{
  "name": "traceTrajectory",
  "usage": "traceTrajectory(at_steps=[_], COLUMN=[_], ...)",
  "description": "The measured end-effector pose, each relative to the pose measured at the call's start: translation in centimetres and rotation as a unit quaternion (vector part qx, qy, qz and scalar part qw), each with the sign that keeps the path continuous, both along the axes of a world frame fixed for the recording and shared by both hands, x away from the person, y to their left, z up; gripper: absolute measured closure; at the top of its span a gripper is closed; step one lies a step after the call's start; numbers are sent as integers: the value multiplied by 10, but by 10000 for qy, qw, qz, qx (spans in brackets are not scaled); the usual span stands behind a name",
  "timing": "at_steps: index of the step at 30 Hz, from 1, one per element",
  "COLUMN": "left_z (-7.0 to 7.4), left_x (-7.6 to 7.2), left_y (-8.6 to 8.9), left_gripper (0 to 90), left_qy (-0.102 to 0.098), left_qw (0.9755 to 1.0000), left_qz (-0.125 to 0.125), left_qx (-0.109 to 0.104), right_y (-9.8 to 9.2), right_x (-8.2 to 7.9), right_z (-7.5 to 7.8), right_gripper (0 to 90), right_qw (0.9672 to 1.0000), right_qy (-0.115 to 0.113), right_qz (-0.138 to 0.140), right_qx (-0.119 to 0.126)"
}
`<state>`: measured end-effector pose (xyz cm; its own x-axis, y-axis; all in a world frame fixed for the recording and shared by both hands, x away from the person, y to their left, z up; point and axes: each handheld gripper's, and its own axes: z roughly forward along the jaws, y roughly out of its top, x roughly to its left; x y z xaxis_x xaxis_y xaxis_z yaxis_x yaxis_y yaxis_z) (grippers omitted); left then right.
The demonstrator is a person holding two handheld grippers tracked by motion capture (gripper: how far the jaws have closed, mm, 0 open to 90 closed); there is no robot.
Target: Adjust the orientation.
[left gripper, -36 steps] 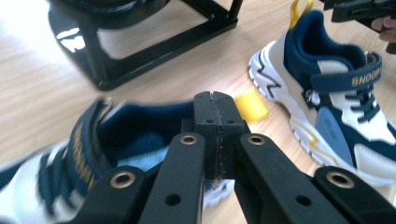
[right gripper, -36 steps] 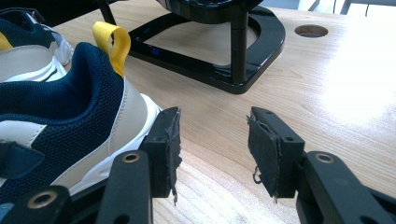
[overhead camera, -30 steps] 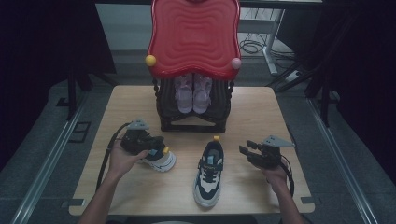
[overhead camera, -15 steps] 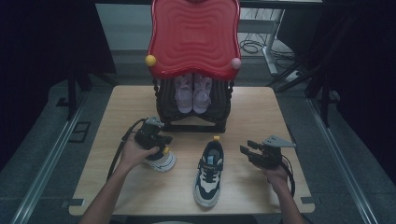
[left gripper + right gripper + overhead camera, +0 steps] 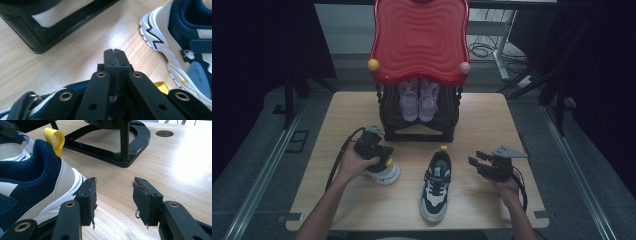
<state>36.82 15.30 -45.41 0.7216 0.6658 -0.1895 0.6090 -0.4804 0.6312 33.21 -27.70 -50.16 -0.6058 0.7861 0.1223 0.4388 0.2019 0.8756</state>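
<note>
**Sneaker Handling: Grip Points and Clearances**

Two navy-and-beige sneakers lie on the wooden table (image 5: 337,112). The left sneaker (image 5: 384,171) sits at 7 o'clock from the black shoe rack (image 5: 419,131); the right sneaker (image 5: 436,186) lies at table centre, toe toward 6 o'clock, its yellow heel loop (image 5: 54,138) toward 12 o'clock.

Left gripper (image 5: 115,53): jaws pressed fully together with nothing between the tips, poised directly over the left sneaker. Right gripper (image 5: 114,200): jaws parted and empty, at 3 o'clock from the right sneaker, its near jaw just beside the heel.

Handling estimate: each sneaker appears light, with a soft mesh upper that yields under pressure and a firmer rubber sole. Recommended hold: the padded heel collar or the heel loop; the collar resists crushing better than the toe mesh. The smooth sole sidewall may slip between pads.

Clearances: the rack base lies near the left sneaker at 12 o'clock. Open tabletop extends from 3 to 5 o'clock of the right sneaker. The table edge lies close at 6 o'clock
</note>
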Motion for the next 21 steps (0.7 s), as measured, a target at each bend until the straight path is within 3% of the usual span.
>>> traceTrajectory(at_steps=[8, 21], left_z=[1, -1], left_x=[-16, -67], left_y=[5, 33], left_gripper=[900, 899], left_qy=[75, 98], left_qw=[9998, 9995], left_qz=[-153, -282], left_qx=[43, 95], right_y=[-1, 1], right_x=[0, 0], right_z=[0, -1], right_gripper=[541, 541], right_qw=[10000, 10000], right_qy=[0, -4], right_qz=[-5, -3], right_qx=[1, -12])
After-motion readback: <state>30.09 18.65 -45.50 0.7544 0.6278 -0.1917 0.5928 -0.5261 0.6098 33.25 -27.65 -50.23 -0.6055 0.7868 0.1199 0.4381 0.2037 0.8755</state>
